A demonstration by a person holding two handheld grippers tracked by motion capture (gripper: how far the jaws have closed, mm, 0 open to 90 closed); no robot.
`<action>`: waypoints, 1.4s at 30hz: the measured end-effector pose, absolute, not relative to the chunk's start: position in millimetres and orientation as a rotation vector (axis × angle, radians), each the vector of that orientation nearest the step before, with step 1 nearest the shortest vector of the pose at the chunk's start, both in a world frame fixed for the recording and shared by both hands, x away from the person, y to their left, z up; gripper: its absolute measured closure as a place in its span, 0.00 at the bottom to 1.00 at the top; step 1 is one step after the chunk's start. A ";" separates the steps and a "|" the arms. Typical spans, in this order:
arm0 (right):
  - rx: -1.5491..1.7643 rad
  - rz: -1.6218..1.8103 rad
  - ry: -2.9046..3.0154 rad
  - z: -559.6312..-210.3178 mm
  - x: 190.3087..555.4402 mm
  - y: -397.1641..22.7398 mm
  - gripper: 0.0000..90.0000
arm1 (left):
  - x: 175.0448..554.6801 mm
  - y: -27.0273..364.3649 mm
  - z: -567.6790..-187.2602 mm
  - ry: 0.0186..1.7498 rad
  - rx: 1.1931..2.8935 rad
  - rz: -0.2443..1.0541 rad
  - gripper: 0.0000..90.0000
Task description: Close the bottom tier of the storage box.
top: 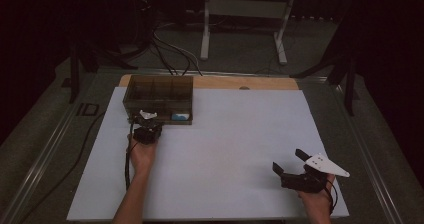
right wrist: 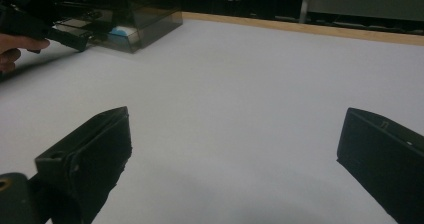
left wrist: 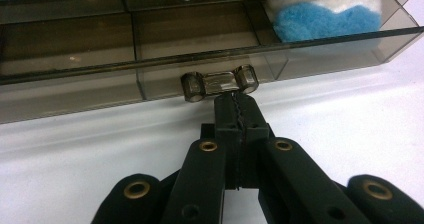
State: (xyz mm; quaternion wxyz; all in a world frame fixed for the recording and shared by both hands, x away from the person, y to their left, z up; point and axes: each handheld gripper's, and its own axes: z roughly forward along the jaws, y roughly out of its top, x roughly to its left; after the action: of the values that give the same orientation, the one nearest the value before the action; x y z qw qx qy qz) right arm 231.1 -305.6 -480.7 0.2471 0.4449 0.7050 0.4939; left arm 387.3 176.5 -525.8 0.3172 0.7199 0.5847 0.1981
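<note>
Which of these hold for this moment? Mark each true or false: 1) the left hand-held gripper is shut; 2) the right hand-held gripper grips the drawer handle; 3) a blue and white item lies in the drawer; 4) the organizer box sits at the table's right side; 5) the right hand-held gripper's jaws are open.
1) True: the left hand-held gripper is closed, its tips right at the drawer handle.
2) False: the right hand-held gripper hovers over the bare white table, far from the handle.
3) True: the blue and white item lies in the drawer.
4) False: the organizer box sits at the far left.
5) True: nothing is between the jaws.
</note>
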 end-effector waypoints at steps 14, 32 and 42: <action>1.208 1.344 1.926 -480.9 231.4 -304.7 0.01 | 391.2 176.1 -525.5 1.538 1.903 0.524 1.00; 1.212 1.344 1.924 -480.8 231.4 -305.1 0.01 | 398.0 175.6 -525.9 1.549 1.892 0.528 1.00; 1.214 1.344 1.914 -480.2 229.6 -306.8 0.01 | 404.2 174.1 -525.5 1.566 1.887 0.532 1.00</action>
State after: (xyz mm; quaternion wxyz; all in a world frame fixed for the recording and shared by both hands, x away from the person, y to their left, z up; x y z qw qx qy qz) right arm 229.6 -306.8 -480.2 0.2508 0.4460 0.7031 0.4938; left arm 404.2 174.1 -525.5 0.3110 0.7148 0.5931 0.2015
